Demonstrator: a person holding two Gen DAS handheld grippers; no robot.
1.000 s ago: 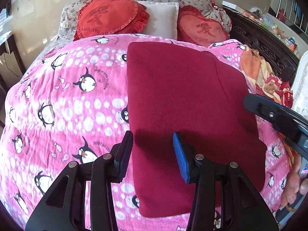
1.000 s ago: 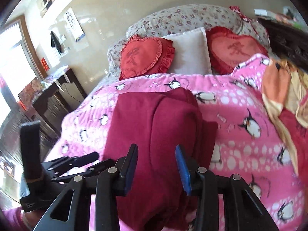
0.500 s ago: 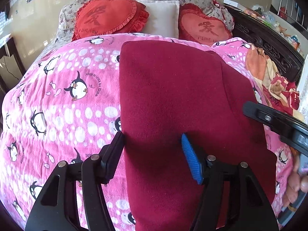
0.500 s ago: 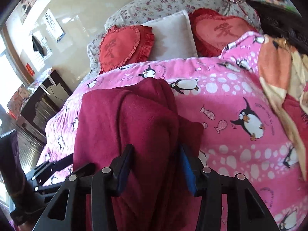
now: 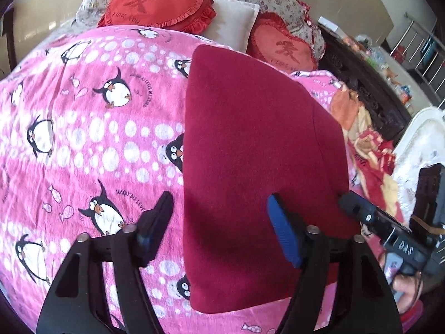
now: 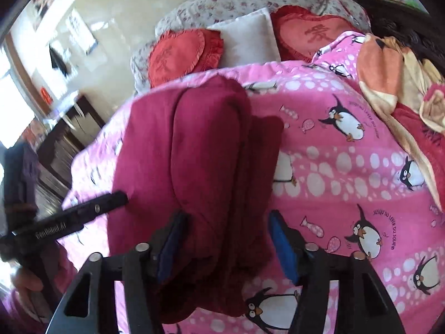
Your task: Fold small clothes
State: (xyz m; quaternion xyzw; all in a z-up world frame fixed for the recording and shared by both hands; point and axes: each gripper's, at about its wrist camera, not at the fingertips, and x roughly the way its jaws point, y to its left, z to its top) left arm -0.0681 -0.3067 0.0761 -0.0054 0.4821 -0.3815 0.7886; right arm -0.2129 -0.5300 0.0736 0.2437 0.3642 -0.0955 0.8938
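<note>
The dark red garment (image 5: 258, 161) lay on the pink penguin-print bedspread (image 5: 91, 128), already folded into a thick, roughly rectangular bundle running from near the foot of the bed toward the pillows. At the head of the bed stood two red heart-shaped cushions (image 5: 158, 2) with a white pillow (image 5: 230, 19) between them; an orange and red patterned blanket (image 5: 367, 144) was bunched along the bedspread's right side.

The left gripper (image 5: 219, 222) hovered over the bundle's near left edge with its jaws spread wide, one finger above the bedspread and the other above the cloth, gripping nothing. The right gripper (image 6: 226, 239) was also wide open at the bundle's near right side, where the stacked layers showed as rounded rolls; the cloth sat between its fingers (image 6: 283, 247), but whether the pads touched it could not be told, and nothing was clamped.

The fabric looked like a soft, matte, fleece-like knit: limp, light, and not slippery, likely to sag and unroll if lifted by a single layer. The best hold appeared to be the near corners, each gripper closing over all layers of the edge at once, so that the fold stayed together. The quilted bedspread beneath seemed yielding, so a low pinch risked catching it along with the garment.
</note>
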